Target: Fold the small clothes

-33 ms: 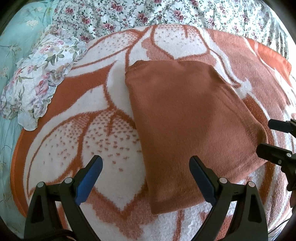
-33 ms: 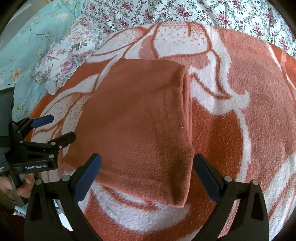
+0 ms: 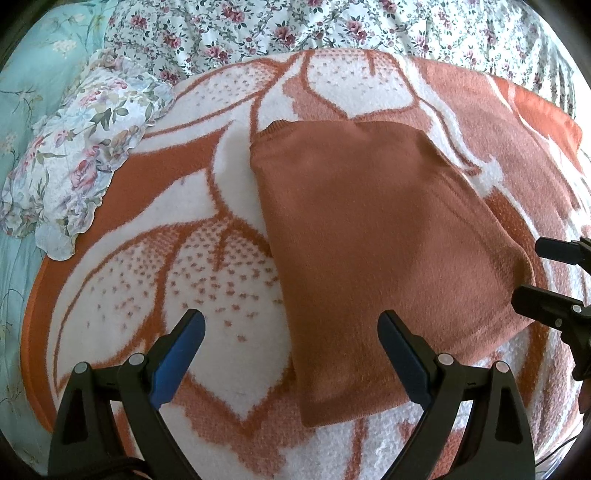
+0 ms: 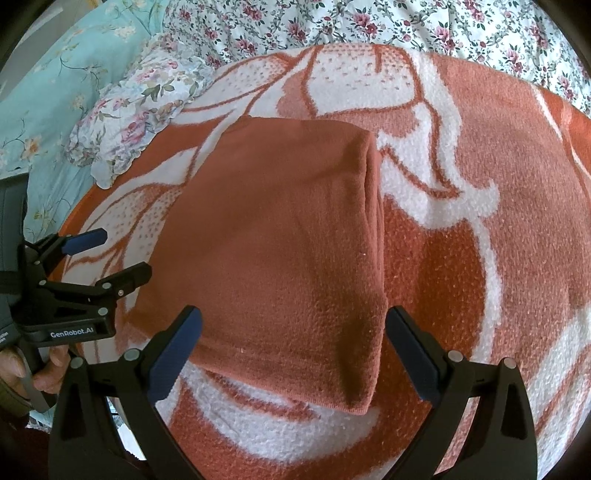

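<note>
Your folded rust-orange garment [image 3: 373,243] lies flat on the orange-and-white patterned blanket [image 3: 147,266], and its colour blends into the blanket's orange patches, so the far edge is hard to trace. What kind of garment it is you can't tell; only a smooth top layer shows, plus stacked layers along its right edge in the right wrist view [image 4: 280,251]. The fisheye rim cuts off the flowered sheet [image 3: 332,26] behind and the turquoise bedding [image 3: 22,92] at the side, where a frilled floral pillow [image 3: 81,147] rests on the blanket's corner.

Your left gripper [image 3: 291,347] hangs over the garment's near left edge, fingers spread wide, nothing between them (whether the right finger brushes the cloth is unclear). Your right gripper [image 4: 293,343] is equally wide apart, straddling the garment's near right corner from above, gripping nothing. In the right wrist view, your left gripper [image 4: 110,254] pokes in from the left margin, also agape, with your hand [image 4: 40,373] half cut off below it.
</note>
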